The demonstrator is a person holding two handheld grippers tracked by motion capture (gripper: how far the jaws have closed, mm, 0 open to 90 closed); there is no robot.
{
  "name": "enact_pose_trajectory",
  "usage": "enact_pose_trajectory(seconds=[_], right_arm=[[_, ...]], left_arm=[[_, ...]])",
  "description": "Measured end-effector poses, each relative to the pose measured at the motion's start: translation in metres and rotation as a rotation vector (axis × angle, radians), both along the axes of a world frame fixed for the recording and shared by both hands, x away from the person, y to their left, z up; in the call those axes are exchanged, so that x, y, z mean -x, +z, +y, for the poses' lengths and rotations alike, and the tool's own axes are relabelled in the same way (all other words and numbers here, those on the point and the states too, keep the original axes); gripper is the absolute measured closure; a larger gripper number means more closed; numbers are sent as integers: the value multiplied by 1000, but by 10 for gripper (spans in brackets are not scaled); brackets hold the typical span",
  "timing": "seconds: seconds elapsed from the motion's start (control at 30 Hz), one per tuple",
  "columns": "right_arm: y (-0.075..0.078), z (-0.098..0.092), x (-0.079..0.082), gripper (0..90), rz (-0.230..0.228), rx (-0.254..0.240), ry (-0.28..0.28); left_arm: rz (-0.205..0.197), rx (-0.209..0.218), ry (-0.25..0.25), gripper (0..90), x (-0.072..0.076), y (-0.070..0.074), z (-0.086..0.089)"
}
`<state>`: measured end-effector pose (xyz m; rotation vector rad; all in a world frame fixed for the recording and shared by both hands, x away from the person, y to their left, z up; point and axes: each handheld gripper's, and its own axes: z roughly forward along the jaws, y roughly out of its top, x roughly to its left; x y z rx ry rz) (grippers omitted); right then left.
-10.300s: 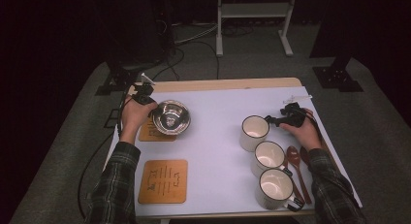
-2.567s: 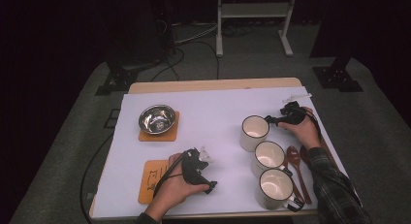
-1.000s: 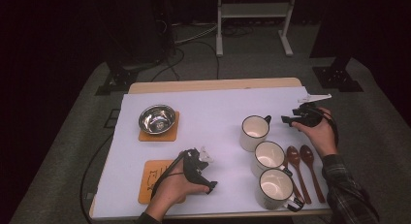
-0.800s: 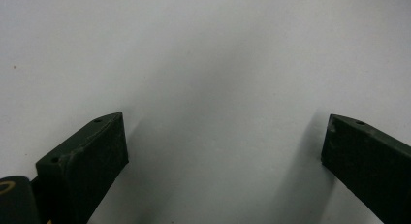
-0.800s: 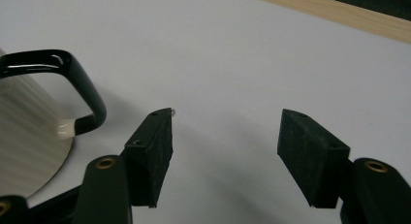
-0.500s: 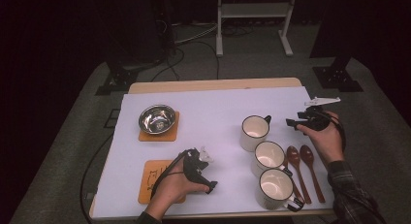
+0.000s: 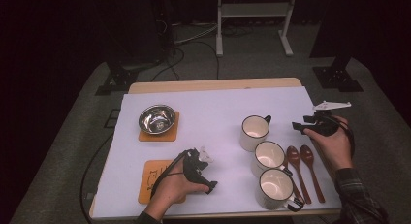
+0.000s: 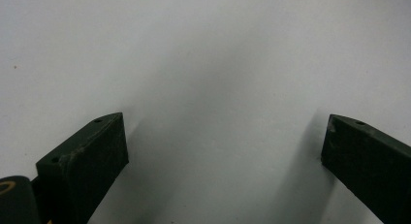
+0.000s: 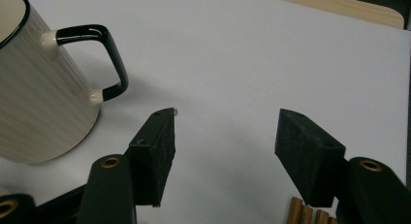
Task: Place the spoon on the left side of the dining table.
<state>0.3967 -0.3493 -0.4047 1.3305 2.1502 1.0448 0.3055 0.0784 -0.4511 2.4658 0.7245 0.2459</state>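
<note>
bowl [image 7: 157, 119] on far coaster [image 7: 170, 134]; near coaster [image 7: 151, 178] bare. right gripper [image 9: 223, 136] agape, empty, beside far mug [image 9: 43, 83]. left gripper [image 8: 220, 141] apart, empty, resting on table [image 7: 218, 105]. mugs and spoons [image 7: 301, 158] unplaced.

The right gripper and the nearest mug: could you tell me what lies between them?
Nothing: in the right gripper view, bare white table cover separates the open right gripper from the mug and its black handle.

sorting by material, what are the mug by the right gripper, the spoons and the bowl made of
Mug: likely enamelled metal, cream body, thin black rim and handle.
Spoons: probably wood, reddish-brown, matte.
Bowl: polished steel, mirror-bright reflections.
</note>
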Motion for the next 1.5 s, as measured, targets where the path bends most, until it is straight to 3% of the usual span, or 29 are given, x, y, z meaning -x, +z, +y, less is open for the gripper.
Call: enact_pose_trajectory(seconds=[1.5], right_arm=[[-13, -18, 70, 420, 51, 24, -25]], left_arm=[[8, -15, 2, 13, -1, 1, -2]])
